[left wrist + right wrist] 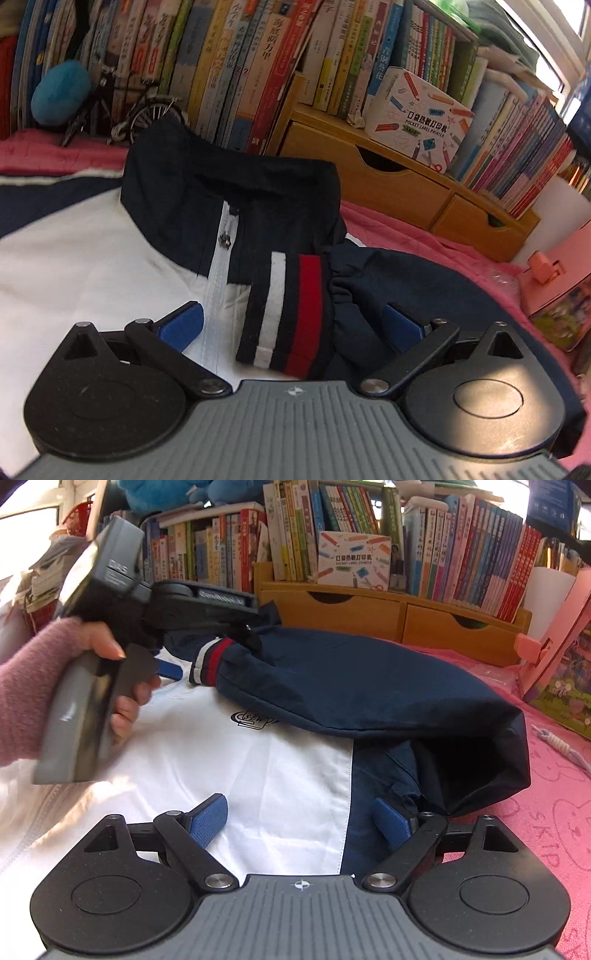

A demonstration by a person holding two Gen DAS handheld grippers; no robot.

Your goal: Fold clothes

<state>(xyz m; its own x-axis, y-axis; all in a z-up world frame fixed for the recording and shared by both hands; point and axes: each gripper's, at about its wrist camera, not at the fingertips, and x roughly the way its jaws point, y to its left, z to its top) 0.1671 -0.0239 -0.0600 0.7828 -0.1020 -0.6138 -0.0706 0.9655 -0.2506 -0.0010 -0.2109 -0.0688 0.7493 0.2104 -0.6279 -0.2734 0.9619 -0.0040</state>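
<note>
Ahead, the navy-and-white jacket (258, 760) lies on the pink cover (554, 812), its sleeve (351, 686) folded across the chest, with bare cover open to the right up to the wooden drawer unit (399, 616). A box (354, 559) among the books reads "POCKET LABEL PRINTER". Both the left gripper (293, 325) and right gripper (301, 821) stand wide, gripping nothing, the left's jaws either side of the striped cuff (291, 310).

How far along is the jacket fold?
Done: one navy sleeve lies folded across the white front of the jacket, its striped cuff by the zipper.
In hand: nothing; left claw and right claw are open over the fabric.
Left: the other sleeve and body folds, not visible here.
</note>
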